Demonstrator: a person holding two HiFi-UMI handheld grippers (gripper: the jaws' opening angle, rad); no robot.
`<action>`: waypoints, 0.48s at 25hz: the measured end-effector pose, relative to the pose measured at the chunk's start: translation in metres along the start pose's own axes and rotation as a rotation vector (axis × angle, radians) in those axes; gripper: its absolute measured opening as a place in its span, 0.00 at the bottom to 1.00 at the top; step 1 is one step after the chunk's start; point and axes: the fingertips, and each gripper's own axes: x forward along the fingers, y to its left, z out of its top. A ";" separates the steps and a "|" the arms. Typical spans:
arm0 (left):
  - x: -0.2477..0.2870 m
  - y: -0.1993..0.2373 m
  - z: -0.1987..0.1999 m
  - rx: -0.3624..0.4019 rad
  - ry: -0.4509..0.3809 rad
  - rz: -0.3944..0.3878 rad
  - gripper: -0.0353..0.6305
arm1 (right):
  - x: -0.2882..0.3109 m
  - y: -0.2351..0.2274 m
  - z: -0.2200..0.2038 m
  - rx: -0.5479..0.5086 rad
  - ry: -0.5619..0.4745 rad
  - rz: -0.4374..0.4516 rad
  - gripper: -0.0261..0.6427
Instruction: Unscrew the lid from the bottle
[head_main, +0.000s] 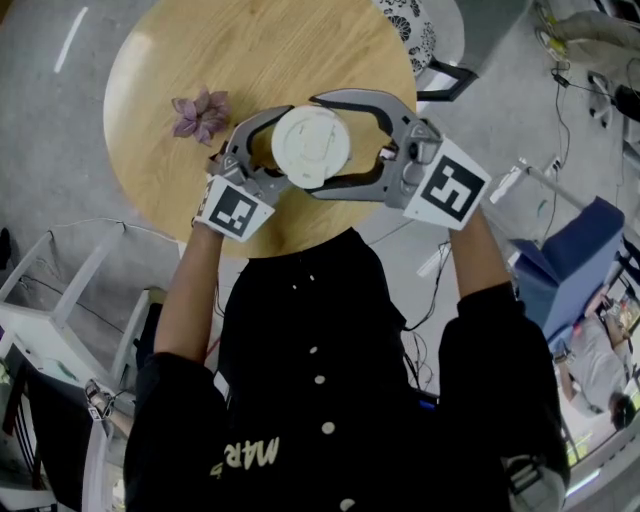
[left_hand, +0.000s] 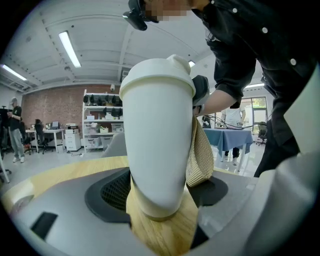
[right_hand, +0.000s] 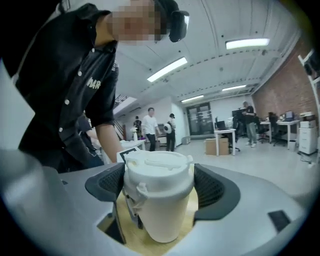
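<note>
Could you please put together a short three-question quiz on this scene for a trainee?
1. Which gripper has the lid between its jaws? A left, B right, C neither.
2. True or false: the lid is already off the bottle.
3. What lies on the table beside the bottle?
Key: 1 B, the right gripper; the left gripper holds the bottle's body. 2 false, the lid sits on top. 3 a purple flower.
</note>
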 end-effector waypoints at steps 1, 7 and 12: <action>0.000 0.000 0.000 -0.005 0.000 0.002 0.57 | -0.001 0.000 0.000 0.004 -0.002 0.044 0.68; 0.000 -0.001 -0.001 -0.002 0.009 0.007 0.57 | -0.002 0.000 -0.001 0.024 0.031 0.045 0.68; -0.001 -0.001 -0.003 -0.002 0.009 0.003 0.57 | -0.009 -0.004 0.002 0.077 0.000 -0.226 0.74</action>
